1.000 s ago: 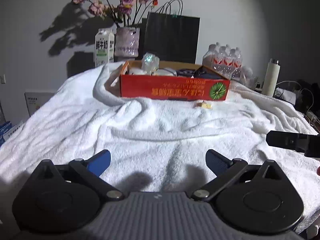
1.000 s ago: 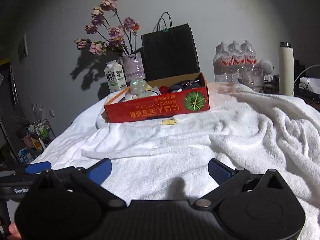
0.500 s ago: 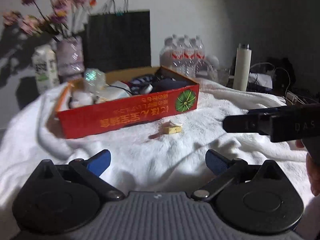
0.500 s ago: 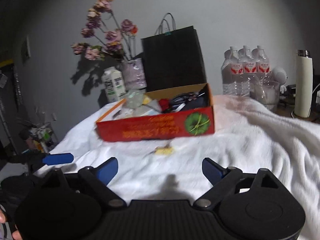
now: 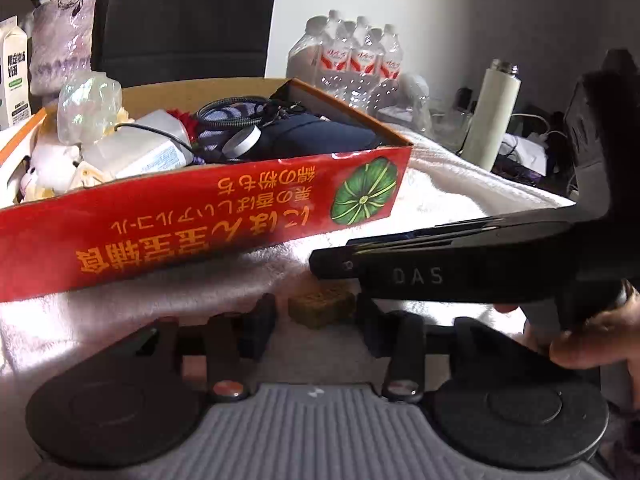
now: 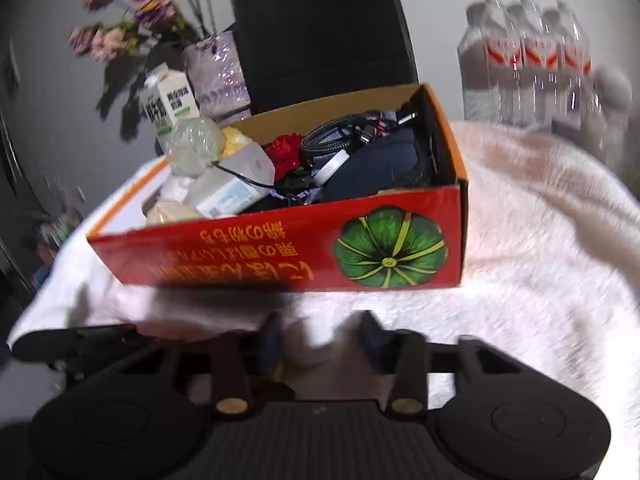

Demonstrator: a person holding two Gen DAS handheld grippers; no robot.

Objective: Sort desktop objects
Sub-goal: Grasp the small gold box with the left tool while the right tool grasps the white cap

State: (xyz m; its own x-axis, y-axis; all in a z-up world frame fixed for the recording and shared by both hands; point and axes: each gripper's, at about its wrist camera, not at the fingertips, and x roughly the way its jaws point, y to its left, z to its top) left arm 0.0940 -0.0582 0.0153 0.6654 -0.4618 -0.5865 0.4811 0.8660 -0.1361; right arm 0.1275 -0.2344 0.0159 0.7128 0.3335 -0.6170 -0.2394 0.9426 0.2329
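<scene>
A red cardboard box (image 5: 200, 224) full of small items (cables, a white case, a clear wrapped thing) sits on the white towel (image 5: 460, 184); it also shows in the right wrist view (image 6: 280, 252). A small yellow-brown block (image 5: 322, 306) lies on the towel just before the box. My left gripper (image 5: 316, 320) is low on the towel with its fingers on either side of the block, narrowly open. My right gripper (image 6: 320, 336) is close to the box front, fingers narrowed around a pale blurred thing I cannot identify. Its black body (image 5: 460, 268) crosses the left wrist view.
Behind the box stand a black paper bag (image 6: 320, 32), a vase of flowers (image 6: 216, 68), a milk carton (image 6: 168, 100) and a pack of water bottles (image 6: 524, 56). A white flask (image 5: 494, 112) and cables lie at the right.
Both grippers have moved forward and down to the towel right before the box. Both have narrowed from wide open; the left now brackets the yellow block.
</scene>
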